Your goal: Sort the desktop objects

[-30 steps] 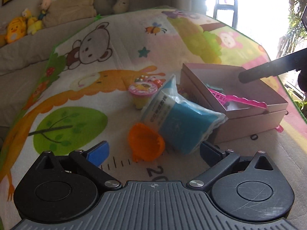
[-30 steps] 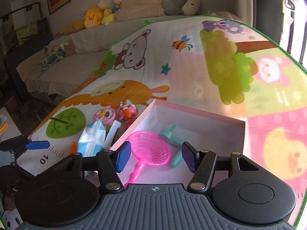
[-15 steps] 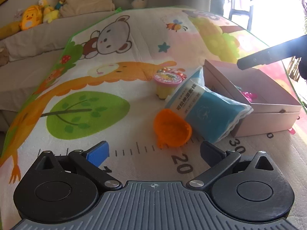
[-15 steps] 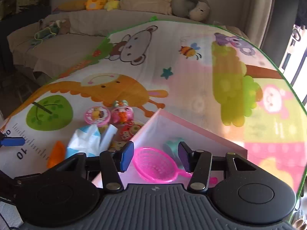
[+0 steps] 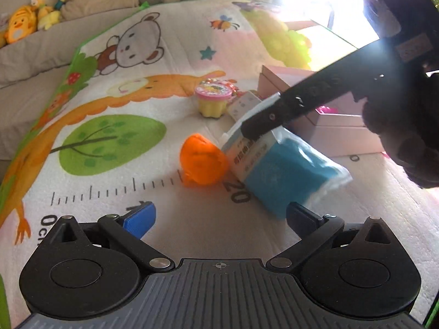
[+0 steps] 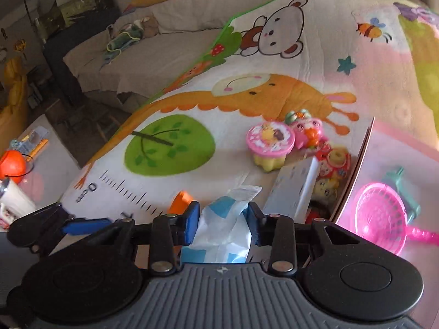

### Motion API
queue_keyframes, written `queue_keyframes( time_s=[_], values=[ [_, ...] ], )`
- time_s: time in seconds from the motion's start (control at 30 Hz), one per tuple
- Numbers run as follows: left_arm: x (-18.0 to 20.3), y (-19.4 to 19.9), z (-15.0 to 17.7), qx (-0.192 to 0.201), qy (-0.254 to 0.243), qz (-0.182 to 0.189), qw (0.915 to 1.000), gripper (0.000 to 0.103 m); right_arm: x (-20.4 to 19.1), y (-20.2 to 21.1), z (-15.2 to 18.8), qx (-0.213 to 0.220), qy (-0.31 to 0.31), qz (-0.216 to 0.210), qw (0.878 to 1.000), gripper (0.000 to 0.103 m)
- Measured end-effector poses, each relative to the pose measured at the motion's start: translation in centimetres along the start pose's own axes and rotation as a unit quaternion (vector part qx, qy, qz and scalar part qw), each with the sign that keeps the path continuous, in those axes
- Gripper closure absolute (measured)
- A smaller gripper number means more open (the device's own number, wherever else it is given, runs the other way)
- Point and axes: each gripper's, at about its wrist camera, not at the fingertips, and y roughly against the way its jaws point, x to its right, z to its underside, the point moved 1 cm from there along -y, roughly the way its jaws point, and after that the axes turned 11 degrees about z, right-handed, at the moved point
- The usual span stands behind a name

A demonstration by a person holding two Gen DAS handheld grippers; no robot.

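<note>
Left wrist view: the left gripper hangs low over the play mat with its jaws spread wide and nothing between them; just ahead of it lies the blue tissue pack, with the orange cup touching the pack's left side and the pink-lidded jelly cup farther ahead; the right gripper reaches in from the upper right, angled down, its tip on the pack's far end; the pink box sits beyond and to the right of the pack.

Right wrist view: the right gripper has the tissue pack between its fingers, which sit at the crinkled wrapper; whether they already pinch it firmly cannot be told; the orange cup peeks out just left of the blue finger; the box, holding a pink scoop net, lies to the right.

Risk, as a judgement: the hold is on loose film near one end, so the pack may slip or swing when lifted; it may also drag the touching cup or catch the box wall.
</note>
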Motion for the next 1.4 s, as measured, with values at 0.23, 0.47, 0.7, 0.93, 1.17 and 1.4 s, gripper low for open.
queue_keyframes(
  time_s=[0.23,0.47,0.7,0.93,1.17,1.4],
  values=[
    [2.0,-1.3,0.1,-0.023,-0.061,0.065,0.9958,0.0,2.0,6.5,8.2,0.016,-0.064,0.026,0.998,0.061],
    [2.1,-2.6,-1.5,-0.073,-0.004,0.11,0.9913,0.0,2.8,12.7,13.1,0.104,-0.116,0.194,0.969,0.047],
    [3.6,-0.7,-0.6,-0.011,0.015,-0.024,0.9996,0.0,2.0,11.4,15.0,0.141,-0.124,0.228,0.955,0.025],
    [4.0,-0.9,-1.1,0.021,-0.034,-0.075,0.9964,0.0,-0.4,9.7,17.7,0.139,-0.106,0.211,0.962,0.02],
    [0.5,-5.4,-3.1,-0.01,-0.037,-0.098,0.9945,0.0,-0.2,8.0,17.1,0.126,-0.113,0.233,0.958,0.02],
    [-1.1,-7.6,-4.5,-0.019,-0.012,-0.077,0.9968,0.001,0.1,7.2,17.0,0.108,-0.116,0.252,0.955,0.02]
  ],
)
